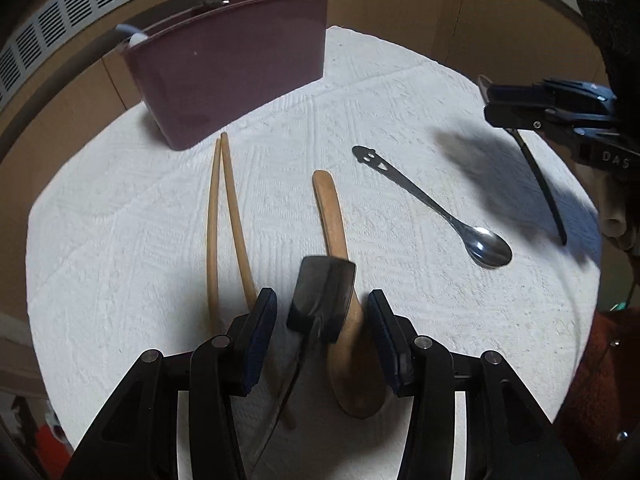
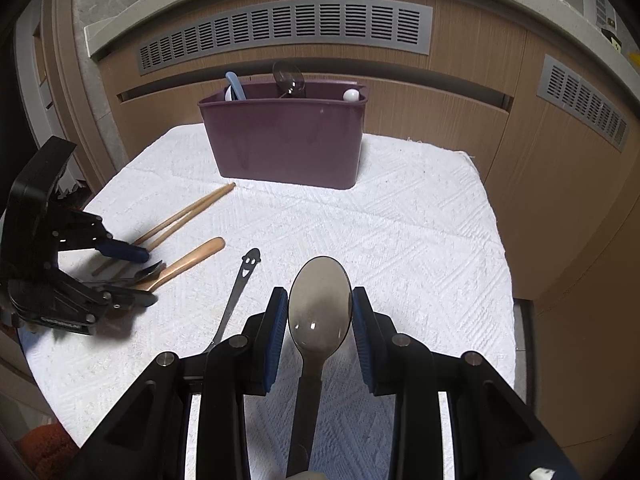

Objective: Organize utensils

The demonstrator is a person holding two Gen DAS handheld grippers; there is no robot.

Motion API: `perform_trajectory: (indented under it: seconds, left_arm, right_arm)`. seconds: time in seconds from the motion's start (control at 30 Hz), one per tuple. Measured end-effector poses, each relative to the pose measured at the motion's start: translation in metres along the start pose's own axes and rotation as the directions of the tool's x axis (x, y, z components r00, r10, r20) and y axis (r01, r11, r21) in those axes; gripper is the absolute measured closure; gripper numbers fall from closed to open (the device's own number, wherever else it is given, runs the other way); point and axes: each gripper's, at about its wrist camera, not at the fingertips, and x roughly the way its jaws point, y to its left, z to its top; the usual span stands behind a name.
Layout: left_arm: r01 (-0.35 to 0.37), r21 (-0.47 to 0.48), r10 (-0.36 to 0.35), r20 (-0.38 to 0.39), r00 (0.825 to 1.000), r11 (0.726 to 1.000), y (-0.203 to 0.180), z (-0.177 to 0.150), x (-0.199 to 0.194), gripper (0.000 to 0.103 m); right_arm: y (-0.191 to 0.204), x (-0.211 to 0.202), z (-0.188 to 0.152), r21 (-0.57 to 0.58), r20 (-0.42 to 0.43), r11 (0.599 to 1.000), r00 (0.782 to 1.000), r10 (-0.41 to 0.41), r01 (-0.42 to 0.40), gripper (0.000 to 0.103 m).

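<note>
The worktop (image 2: pixel 400 232), covered in white textured cloth, fills the middle of both views. At its far edge, upper centre of the right wrist view, stands a plum-coloured caddy (image 2: pixel 286 136) with a few utensils poking above its rim. In the lower centre of the left wrist view the left tongs (image 1: pixel 322 320) are parted, their pads on either side of a dark spatula (image 1: pixel 322 300) without pressing it; the spatula lies across a wooden spoon (image 1: pixel 340 280). The right tongs (image 2: pixel 320 312), lower centre of their own view, are closed on the bowl of a translucent smoky spoon (image 2: pixel 320 304). Left of the wooden spoon lie two wooden chopsticks (image 1: pixel 224 216); to the right lies a metal spoon (image 1: pixel 440 212) with a smiley handle.
</note>
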Motion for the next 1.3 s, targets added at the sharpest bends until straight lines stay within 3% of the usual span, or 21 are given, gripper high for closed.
perform_trajectory:
  seconds: [0.07, 0.13, 0.17, 0.27, 0.37, 0.5, 0.67, 0.87, 0.93, 0.97, 1.03, 1.07, 1.13, 1.17, 1.23, 1.3]
  left_arm:
    - [0.011, -0.028, -0.011, 0.009, 1.000, 1.000, 0.001, -0.005, -0.003, 0.057]
    - [0.016, -0.083, -0.014, 0.024, 1.000, 0.996, 0.005, -0.005, -0.004, 0.067]
    - [0.034, -0.131, -0.030, 0.032, 0.999, 0.991, 0.011, -0.003, -0.004, 0.082]
    - [0.072, -0.260, -0.057, 0.063, 0.996, 0.963, 0.023, -0.002, -0.011, 0.087]
    - [0.071, -0.301, -0.039, 0.109, 0.993, 0.951, 0.023, -0.006, -0.023, 0.098]
    - [0.143, -0.372, -0.053, 0.241, 0.969, 0.917, 0.019, -0.014, -0.053, 0.101]
    - [0.123, -0.371, -0.006, 0.302, 0.953, 0.920, 0.007, -0.006, -0.066, 0.102]
    - [0.084, -0.342, 0.077, 0.430, 0.899, 0.936, -0.002, 0.032, -0.099, 0.102]
    - [0.065, -0.337, 0.124, 0.510, 0.851, 0.939, -0.002, 0.055, -0.124, 0.102]
    - [0.059, -0.335, 0.153, 0.573, 0.805, 0.940, 0.000, 0.070, -0.143, 0.102]
    - [0.050, -0.344, 0.212, 0.679, 0.703, 0.937, 0.005, 0.090, -0.175, 0.102]
    - [0.045, -0.354, 0.249, 0.735, 0.630, 0.934, 0.009, 0.100, -0.189, 0.102]
    - [0.071, -0.370, 0.284, 0.810, 0.513, 0.926, 0.021, 0.112, -0.198, 0.102]
    - [0.086, -0.381, 0.300, 0.832, 0.466, 0.921, 0.029, 0.119, -0.198, 0.102]
    - [0.119, -0.395, 0.313, 0.850, 0.424, 0.911, 0.044, 0.131, -0.187, 0.102]
    - [0.140, -0.403, 0.316, 0.854, 0.413, 0.904, 0.058, 0.142, -0.172, 0.102]
  right_arm:
    - [0.000, 0.002, 0.000, 0.001, -0.004, 1.000, 1.000, 0.005, -0.005, 0.074]
    - [0.001, 0.006, 0.001, 0.001, -0.007, 1.000, 1.000, 0.010, -0.010, 0.074]
    - [0.001, 0.007, 0.002, 0.004, -0.008, 1.000, 1.000, 0.012, -0.012, 0.074]
    - [0.004, 0.007, 0.005, 0.010, -0.001, 1.000, 1.000, 0.026, -0.026, 0.074]
    - [0.008, 0.000, 0.006, -0.009, 0.020, 1.000, 1.000, 0.022, -0.022, 0.074]
    - [0.006, -0.006, 0.009, -0.010, 0.033, 1.000, 0.999, 0.022, -0.022, 0.074]
    - [0.006, -0.006, 0.013, -0.002, 0.034, 1.000, 0.999, 0.019, -0.019, 0.074]
    - [0.006, -0.023, 0.028, 0.011, 0.110, 0.999, 0.993, 0.035, -0.036, 0.074]
    - [0.007, -0.037, 0.047, -0.002, 0.176, 0.999, 0.984, 0.032, -0.033, 0.074]
    - [0.008, -0.046, 0.057, -0.011, 0.213, 1.000, 0.977, 0.028, -0.026, 0.074]
    - [0.006, -0.076, 0.095, -0.017, 0.355, 1.000, 0.935, 0.003, 0.004, 0.074]
    - [0.004, -0.089, 0.111, -0.012, 0.419, 1.000, 0.908, 0.003, 0.003, 0.074]
    - [-0.001, -0.111, 0.141, 0.005, 0.540, 1.000, 0.842, -0.003, 0.001, 0.074]
    - [-0.004, -0.116, 0.154, 0.011, 0.588, 1.000, 0.809, -0.001, -0.007, 0.074]
    - [-0.008, -0.114, 0.171, 0.010, 0.638, 0.999, 0.770, 0.017, -0.030, 0.074]
    - [-0.011, -0.099, 0.187, -0.006, 0.644, 0.999, 0.764, 0.040, -0.047, 0.074]
